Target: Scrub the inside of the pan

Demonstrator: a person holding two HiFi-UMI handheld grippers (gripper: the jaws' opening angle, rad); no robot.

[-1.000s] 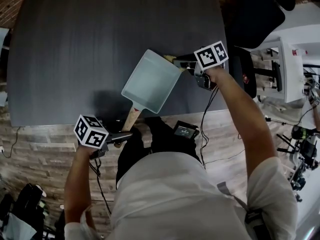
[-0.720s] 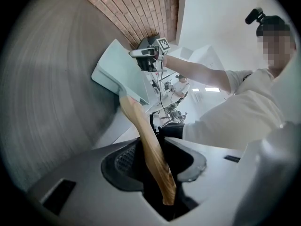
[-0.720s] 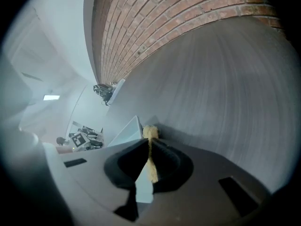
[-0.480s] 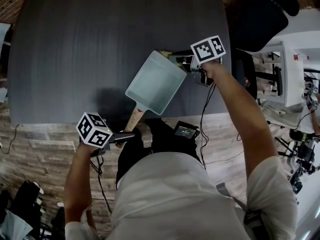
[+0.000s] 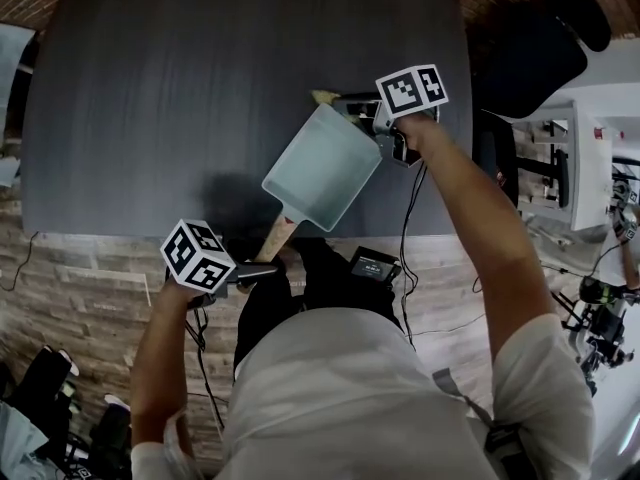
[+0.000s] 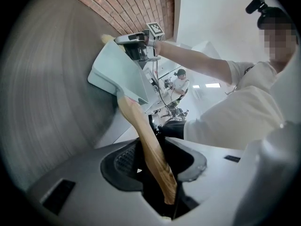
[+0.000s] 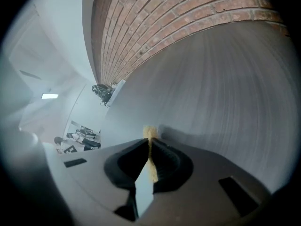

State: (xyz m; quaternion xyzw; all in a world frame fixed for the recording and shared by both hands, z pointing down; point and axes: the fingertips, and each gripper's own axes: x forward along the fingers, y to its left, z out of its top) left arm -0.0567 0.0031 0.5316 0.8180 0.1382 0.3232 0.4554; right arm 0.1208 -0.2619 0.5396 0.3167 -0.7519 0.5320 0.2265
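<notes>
A pale blue-green square pan (image 5: 318, 166) is held tilted over the dark table (image 5: 150, 88) by its wooden handle (image 5: 277, 236). My left gripper (image 5: 262, 268) is shut on that handle near the table's front edge; in the left gripper view the handle (image 6: 148, 145) runs up between the jaws to the pan (image 6: 115, 72). My right gripper (image 5: 350, 108) is at the pan's far rim, shut on a thin yellow sponge (image 5: 322, 97). In the right gripper view the sponge (image 7: 150, 133) pokes out past the closed jaws of my right gripper (image 7: 151, 149).
A black chair (image 5: 520, 38) stands past the table's right edge, with white equipment (image 5: 585, 158) and cables beyond it. A small black device (image 5: 372, 264) sits below the table's front edge. A brick wall (image 7: 155, 27) borders the table's far side.
My right gripper has slid the sponge along the pan's far rim toward its far corner. The left gripper has kept its hold on the handle in the same place.
</notes>
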